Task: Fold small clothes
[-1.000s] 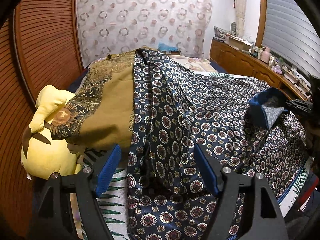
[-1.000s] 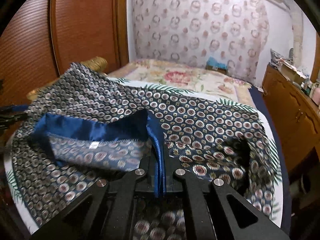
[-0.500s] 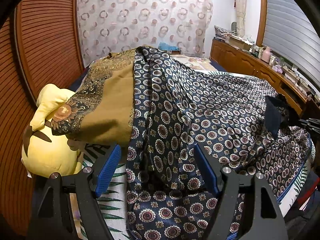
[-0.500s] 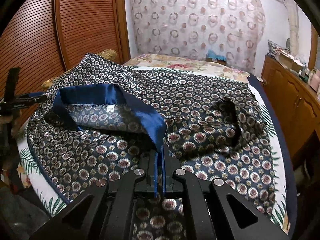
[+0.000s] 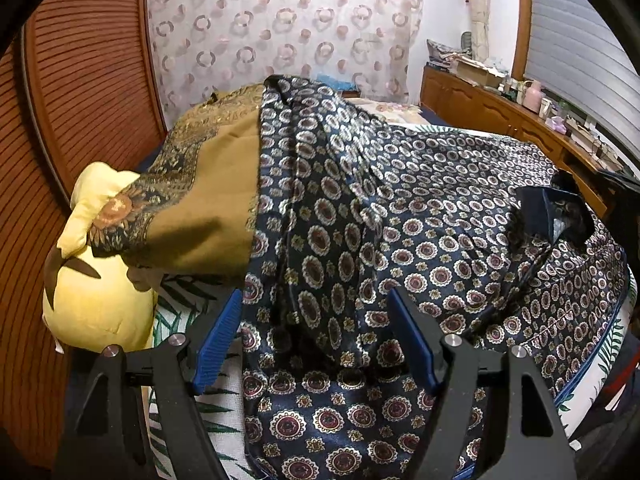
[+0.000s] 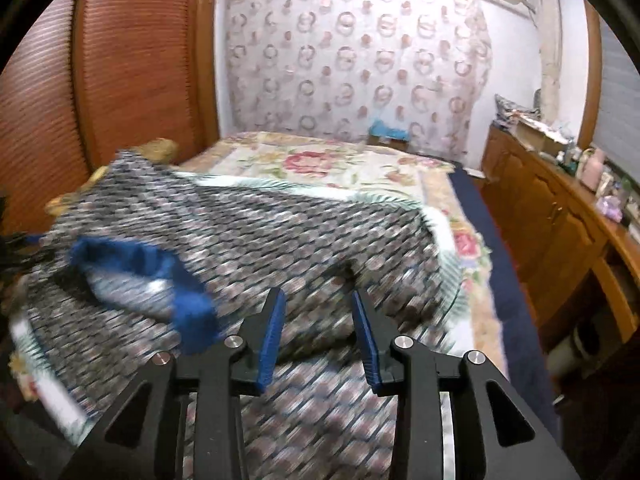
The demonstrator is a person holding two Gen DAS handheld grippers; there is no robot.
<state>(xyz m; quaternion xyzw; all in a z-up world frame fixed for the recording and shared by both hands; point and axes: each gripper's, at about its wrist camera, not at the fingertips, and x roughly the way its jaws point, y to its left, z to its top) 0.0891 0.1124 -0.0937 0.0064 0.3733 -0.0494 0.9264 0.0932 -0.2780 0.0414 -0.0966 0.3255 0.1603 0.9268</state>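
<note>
A navy garment (image 5: 400,208) with round medallion print lies spread over the bed. Its blue-lined edge (image 5: 548,212) is turned over on the right side. My left gripper (image 5: 316,300) hangs over a raised fold of this garment. Its jaws are closing, the fold lies between and under them, and the blue pads (image 5: 218,340) stand clear of the cloth. In the blurred right wrist view the garment (image 6: 280,232) fills the near bed. The blue-lined edge (image 6: 160,264) lies just left of my right gripper (image 6: 317,296), whose jaws are opening with nothing between them.
A yellow plush toy (image 5: 96,300) and an olive-gold cloth (image 5: 212,200) sit left of the garment. Slatted wooden doors (image 5: 80,100) stand along the left. A low wooden cabinet (image 6: 560,216) with clutter on top runs along the right. The floral bedsheet (image 6: 320,164) stretches toward the curtain.
My right gripper has let go of the blue-lined edge and pulled back; its jaws have parted. The edge now lies folded on the garment. The left gripper stays put.
</note>
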